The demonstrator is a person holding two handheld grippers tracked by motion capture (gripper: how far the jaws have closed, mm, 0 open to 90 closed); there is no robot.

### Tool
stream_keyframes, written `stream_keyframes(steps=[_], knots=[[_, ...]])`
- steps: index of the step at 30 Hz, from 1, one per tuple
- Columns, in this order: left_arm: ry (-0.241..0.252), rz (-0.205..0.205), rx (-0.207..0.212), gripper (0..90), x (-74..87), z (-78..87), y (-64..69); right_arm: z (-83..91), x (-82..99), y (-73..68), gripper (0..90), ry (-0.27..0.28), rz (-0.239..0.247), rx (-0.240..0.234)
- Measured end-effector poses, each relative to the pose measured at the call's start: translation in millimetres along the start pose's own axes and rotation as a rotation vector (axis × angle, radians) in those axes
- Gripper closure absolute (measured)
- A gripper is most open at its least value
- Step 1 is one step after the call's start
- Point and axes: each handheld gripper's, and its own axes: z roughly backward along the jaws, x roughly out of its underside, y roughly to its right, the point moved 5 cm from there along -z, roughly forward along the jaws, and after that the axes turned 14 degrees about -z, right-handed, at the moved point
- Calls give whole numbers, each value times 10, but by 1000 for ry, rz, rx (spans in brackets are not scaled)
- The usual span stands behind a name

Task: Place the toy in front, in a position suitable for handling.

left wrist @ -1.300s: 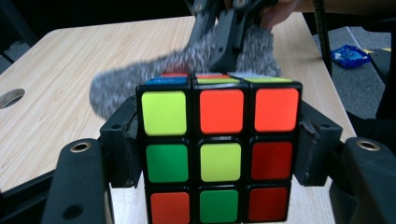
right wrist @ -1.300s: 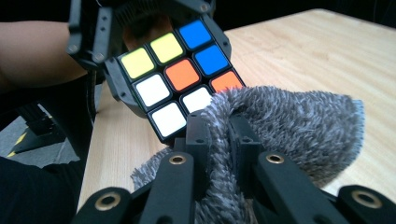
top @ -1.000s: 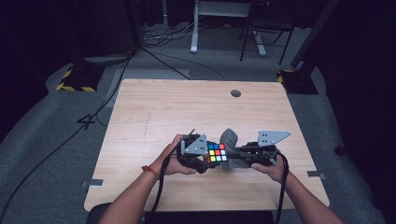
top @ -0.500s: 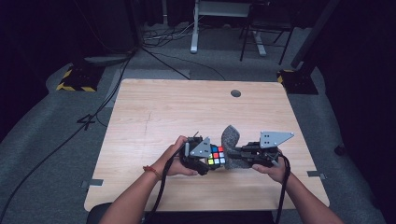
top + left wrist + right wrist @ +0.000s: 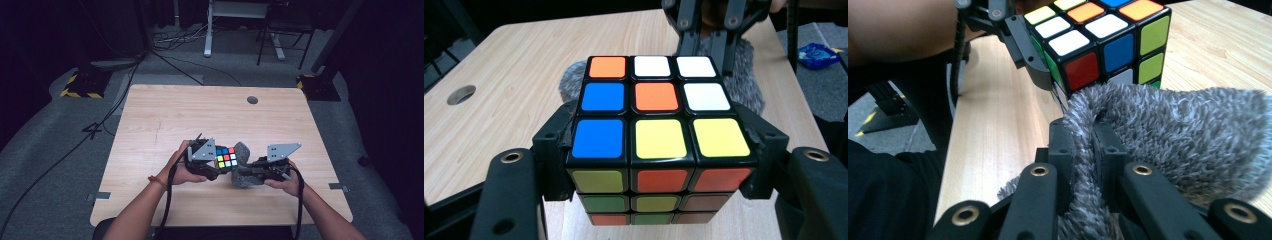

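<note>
Nearest me, my right claw (image 5: pixel 1083 150) is pinched tight on a fold of the grey fuzzy cloth (image 5: pixel 1173 135). At its ten o'clock, my left claw (image 5: pixel 659 150) clamps the puzzle cube (image 5: pixel 654 115) by two opposite sides, above the surface (image 5: pixel 200 115). The cloth touches the cube's side. Beyond, bare wood runs to a round hole (image 5: pixel 252 100) at twelve o'clock.

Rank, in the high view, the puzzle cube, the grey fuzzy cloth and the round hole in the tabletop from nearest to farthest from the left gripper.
1. Puzzle cube: clamped in the left gripper, on its right side.
2. Grey fuzzy cloth: just past the cube, toward the right gripper, which pinches it.
3. Round hole: far up the table, near its back edge.
</note>
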Motion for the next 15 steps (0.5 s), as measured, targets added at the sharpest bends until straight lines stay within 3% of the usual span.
stream_keyframes(steps=[2,5,9,15], knots=[[-9,-1,21,334,14,-38,43,29,-22,1,821,24,1,13],[-26,-34,54,334,-3,-120,126,138,-107,-4,821,107,-2,21],[-6,-19,68,334,-32,-144,132,200,-127,23,821,135,-10,36],[72,5,45,333,-89,-31,70,119,-69,50,821,69,-13,36]])
